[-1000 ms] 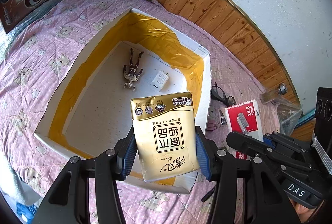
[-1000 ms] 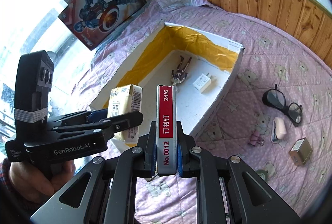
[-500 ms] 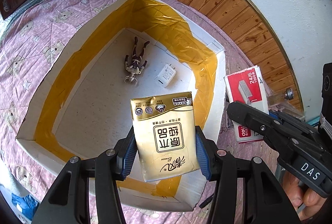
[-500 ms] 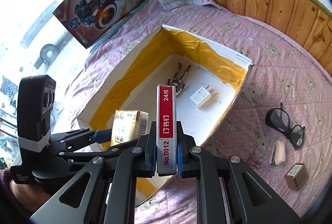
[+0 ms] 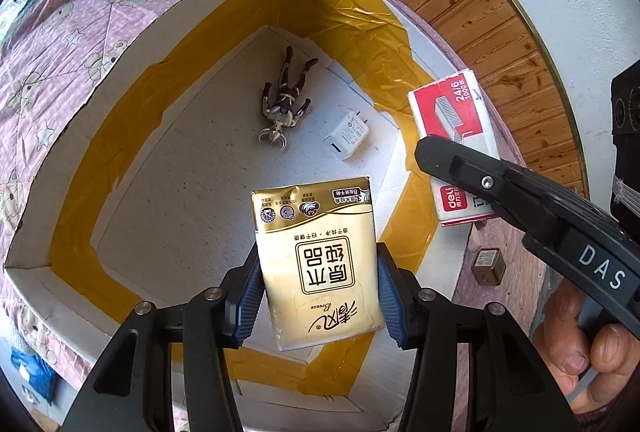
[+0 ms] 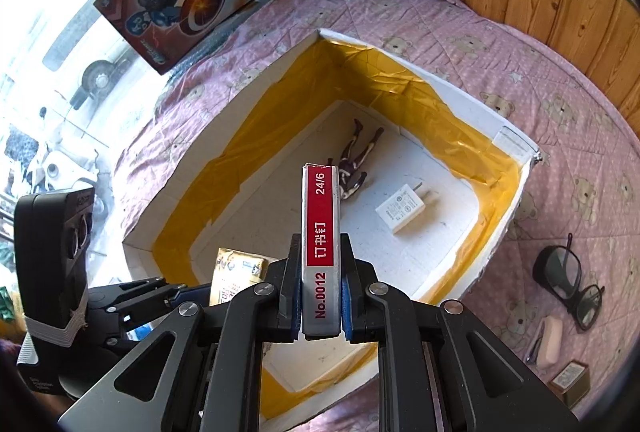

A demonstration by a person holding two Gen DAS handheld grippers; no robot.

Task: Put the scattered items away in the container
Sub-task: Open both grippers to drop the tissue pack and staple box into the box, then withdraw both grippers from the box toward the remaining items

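Left claw: you grip the gold tissue pack, now well over the floor of the white box, nearer than a second ago
Right claw: you clamp the staple box; it has crossed the rim
Inside: toy figure; charger

Staple box – "24/6", "No.0012", tissue pack – "Breeze", right tongs – "DAS"

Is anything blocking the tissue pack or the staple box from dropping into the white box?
Nothing visible does. The tissue pack and staple box hang over bare floor of the open white box; the figurine and charger lie farther in.
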